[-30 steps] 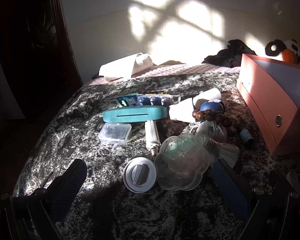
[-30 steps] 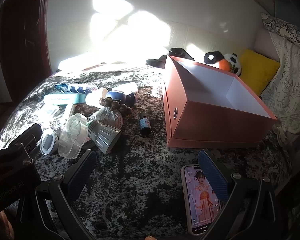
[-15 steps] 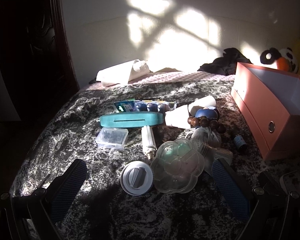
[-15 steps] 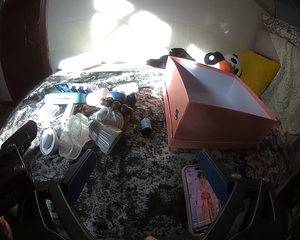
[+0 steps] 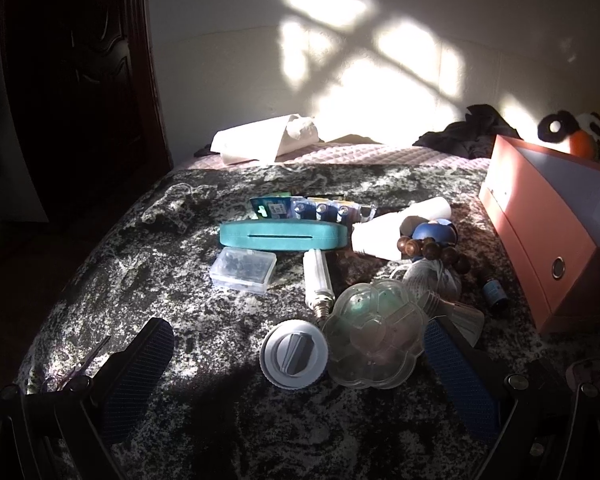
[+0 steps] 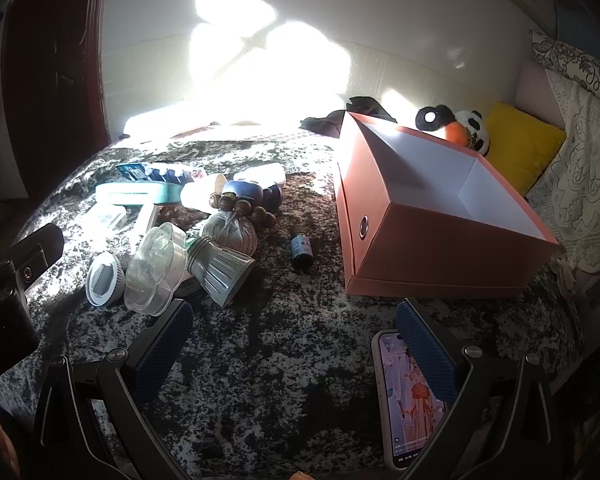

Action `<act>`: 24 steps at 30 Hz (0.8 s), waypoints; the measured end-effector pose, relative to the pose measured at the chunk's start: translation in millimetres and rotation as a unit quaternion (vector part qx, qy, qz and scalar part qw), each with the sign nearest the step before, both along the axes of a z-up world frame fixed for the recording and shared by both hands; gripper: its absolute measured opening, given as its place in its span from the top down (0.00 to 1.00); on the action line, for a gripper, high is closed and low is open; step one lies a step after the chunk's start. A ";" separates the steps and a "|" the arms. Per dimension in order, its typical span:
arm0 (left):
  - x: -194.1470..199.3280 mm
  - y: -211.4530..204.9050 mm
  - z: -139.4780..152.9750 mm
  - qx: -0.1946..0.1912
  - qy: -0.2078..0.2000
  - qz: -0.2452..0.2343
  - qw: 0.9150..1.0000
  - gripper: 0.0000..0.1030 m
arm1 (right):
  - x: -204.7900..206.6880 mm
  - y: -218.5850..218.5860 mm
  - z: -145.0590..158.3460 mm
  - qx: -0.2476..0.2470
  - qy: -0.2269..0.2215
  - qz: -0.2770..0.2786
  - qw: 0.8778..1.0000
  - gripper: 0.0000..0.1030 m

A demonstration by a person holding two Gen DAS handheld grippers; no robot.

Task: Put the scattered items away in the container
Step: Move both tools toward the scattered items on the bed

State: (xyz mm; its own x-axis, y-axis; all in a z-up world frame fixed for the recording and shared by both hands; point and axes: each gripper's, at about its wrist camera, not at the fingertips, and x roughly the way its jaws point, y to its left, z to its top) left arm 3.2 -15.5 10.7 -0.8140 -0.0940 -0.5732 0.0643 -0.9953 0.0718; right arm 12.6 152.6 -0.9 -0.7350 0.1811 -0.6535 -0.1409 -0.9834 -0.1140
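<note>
Fingers (image 5: 140, 360) on both units stand wide and empty as I back the left gripper (image 5: 296, 368) slightly off the scattered items (image 5: 374, 334), which remain beside the empty container (image 6: 440, 216).

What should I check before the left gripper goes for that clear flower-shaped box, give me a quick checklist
1. Left gripper open and holding nothing: ok.
2. Right gripper open and holding nothing: ok.
3. Pink box has room inside: ok, its visible interior is bare.
4. Clear flower-shaped box free to lift: not ok, it rests against the ribbed bulb and beside the white knob cap.
5. Path to the pink box: cannot tell; the small blue bottle lies in between.
6. Phone out of the way: not ok, right under the right gripper.
</note>
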 end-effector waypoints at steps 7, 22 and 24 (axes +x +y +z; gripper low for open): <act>0.2 -7.3 0.0 -0.015 0.006 0.005 1.000 0.00 | -1.6 -0.2 1.0 -0.002 -0.002 0.000 1.000 0.00; 9.1 -18.3 6.7 0.012 0.037 -0.017 0.999 0.00 | -5.0 -8.2 -2.5 -0.002 -0.008 0.009 1.000 0.00; 11.0 -18.9 9.4 0.019 0.044 -0.023 0.999 0.00 | -5.3 -10.7 -2.7 -0.003 -0.008 0.013 1.000 0.00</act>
State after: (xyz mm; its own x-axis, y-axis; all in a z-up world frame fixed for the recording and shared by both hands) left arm 14.2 -34.4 20.1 -0.8643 -0.0346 -0.5018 0.0229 -0.9993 0.0294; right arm 7.3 141.9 -3.6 -0.7283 0.1585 -0.6667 -0.1131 -0.9873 -0.1112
